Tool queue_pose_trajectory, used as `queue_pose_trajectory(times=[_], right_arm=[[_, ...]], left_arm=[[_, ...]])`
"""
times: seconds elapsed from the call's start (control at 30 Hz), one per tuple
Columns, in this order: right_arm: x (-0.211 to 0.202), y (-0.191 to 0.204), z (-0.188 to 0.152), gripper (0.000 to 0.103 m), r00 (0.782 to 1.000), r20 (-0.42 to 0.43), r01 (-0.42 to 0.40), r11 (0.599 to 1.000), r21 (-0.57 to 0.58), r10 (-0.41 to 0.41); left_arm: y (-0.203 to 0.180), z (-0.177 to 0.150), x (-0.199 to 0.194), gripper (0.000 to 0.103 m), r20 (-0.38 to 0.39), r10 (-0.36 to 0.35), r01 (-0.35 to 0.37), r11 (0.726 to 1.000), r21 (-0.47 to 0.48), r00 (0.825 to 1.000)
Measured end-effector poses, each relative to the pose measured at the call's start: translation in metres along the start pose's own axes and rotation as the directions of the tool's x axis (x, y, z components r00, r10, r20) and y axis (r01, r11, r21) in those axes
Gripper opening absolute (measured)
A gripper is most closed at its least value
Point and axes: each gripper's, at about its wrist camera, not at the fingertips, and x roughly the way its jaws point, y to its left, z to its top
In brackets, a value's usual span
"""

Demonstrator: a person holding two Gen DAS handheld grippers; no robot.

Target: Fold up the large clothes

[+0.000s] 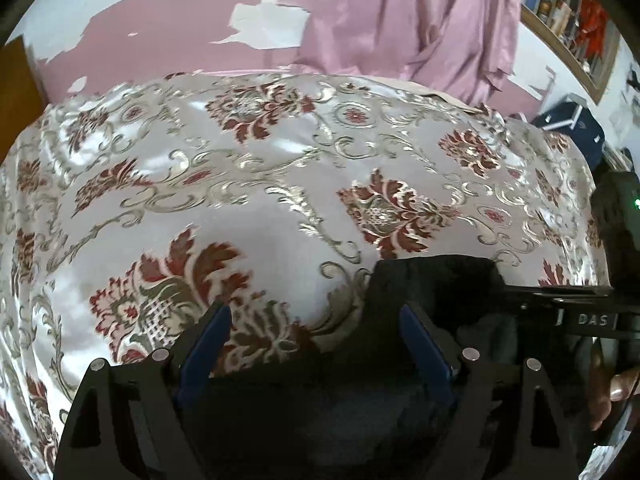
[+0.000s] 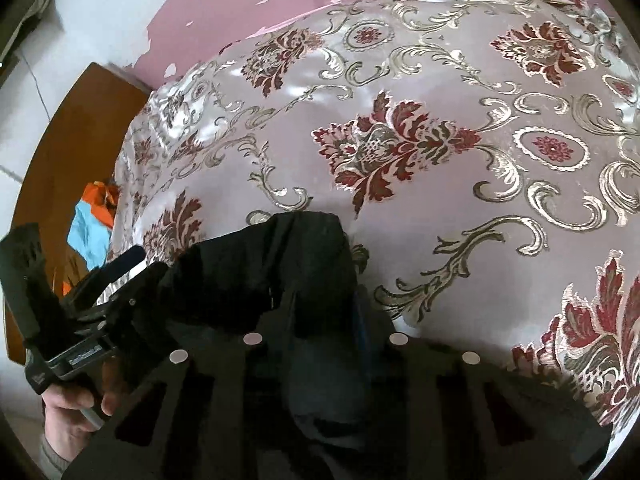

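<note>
A black garment (image 2: 272, 280) lies bunched at the near edge of a bed with a shiny floral bedspread (image 2: 440, 160). My right gripper (image 2: 320, 320) is shut on a fold of it, and dark cloth fills the narrow gap between the fingers and hides their tips. In the left wrist view the same black garment (image 1: 436, 280) sits just right of my left gripper (image 1: 318, 340). That gripper is open, its blue pads (image 1: 216, 336) wide apart over the bedspread (image 1: 280, 184) and the garment's edge. The right gripper (image 1: 520, 294) reaches in from the right there. The left gripper (image 2: 120, 276) shows at the left, held by a hand (image 2: 68, 412).
A pink curtain (image 1: 420, 20) hangs behind the bed against a pink wall with peeling paint (image 1: 180, 52). A wooden board (image 2: 68, 152) stands left of the bed, with orange and blue cloth (image 2: 94, 216) beside it. A shelf (image 1: 572, 28) and a dark blue box (image 1: 568, 120) are at the far right.
</note>
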Motion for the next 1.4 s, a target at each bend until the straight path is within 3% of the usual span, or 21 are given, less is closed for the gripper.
queue_pose_trajectory(times=[0.13,0.17,0.2,0.23,0.27,0.3,0.33,0.5,0.63,0.8,0.97,1.03,1.13,1.23,1.4], right_arm=[[0.001,0.001,0.001,0.023,1.000,-0.002,0.016,1.000,-0.022,-0.016],[-0.001,0.002,0.000,0.017,0.999,0.006,0.033,0.999,-0.035,-0.033],[-0.003,0.003,-0.001,0.009,0.999,0.017,0.046,0.998,-0.053,-0.045],[-0.006,0.003,-0.002,0.009,0.998,0.023,0.059,0.996,-0.068,-0.057],[-0.010,0.003,-0.004,0.008,0.998,0.033,0.061,0.995,-0.082,-0.058],[-0.014,0.003,-0.006,0.008,0.998,0.041,0.055,0.994,-0.092,-0.052],[-0.019,0.002,-0.008,0.008,0.998,0.047,0.046,0.994,-0.099,-0.041],[-0.056,-0.003,-0.025,0.007,0.995,0.095,-0.017,0.992,-0.125,0.029],[-0.086,-0.008,-0.050,0.006,0.986,0.143,-0.064,0.987,-0.148,0.085],[-0.126,0.000,-0.098,0.006,0.966,0.204,-0.108,0.967,-0.230,0.156],[-0.159,0.003,-0.153,0.006,0.941,0.272,-0.123,0.954,-0.274,0.200],[-0.169,0.005,-0.181,0.007,0.929,0.300,-0.123,0.947,-0.296,0.214],[-0.161,0.006,-0.220,0.007,0.937,0.297,-0.085,0.946,-0.312,0.183],[-0.132,-0.009,-0.244,0.007,0.962,0.235,-0.079,0.962,-0.260,0.143],[-0.112,-0.028,-0.252,0.007,0.973,0.212,-0.048,0.976,-0.211,0.094]], left_arm=[[-0.009,0.002,0.017,0.085,-0.030,0.105,-0.103,0.993,0.059,0.994],[-0.006,0.000,0.023,0.081,-0.038,0.151,-0.148,0.987,0.058,0.988],[-0.004,-0.001,0.025,0.066,-0.044,0.163,-0.161,0.986,0.054,0.986],[0.001,-0.003,0.029,0.048,-0.064,0.150,-0.148,0.988,0.037,0.987],[0.005,-0.005,0.030,0.039,-0.075,0.122,-0.120,0.992,0.023,0.990],[0.009,-0.007,0.030,0.021,-0.082,0.083,-0.082,0.997,0.011,0.993],[0.012,-0.009,0.028,0.012,-0.081,0.064,-0.063,0.998,0.018,0.995],[0.027,-0.017,-0.009,0.008,0.006,-0.023,0.022,0.999,0.039,1.000],[0.027,-0.036,-0.060,0.006,0.124,-0.073,0.060,0.993,0.106,0.990],[0.020,-0.077,-0.112,0.006,0.233,-0.105,0.062,0.981,0.185,0.967],[0.016,-0.145,-0.163,0.005,0.332,-0.125,0.038,0.966,0.256,0.935],[0.012,-0.177,-0.168,0.005,0.334,-0.112,0.016,0.960,0.280,0.936],[0.007,-0.213,-0.151,0.005,0.281,-0.078,-0.011,0.953,0.303,0.957],[0.006,-0.229,-0.132,0.005,0.228,-0.066,-0.005,0.954,0.300,0.971],[0.004,-0.238,-0.119,0.001,0.195,-0.044,-0.018,0.952,0.307,0.980]])
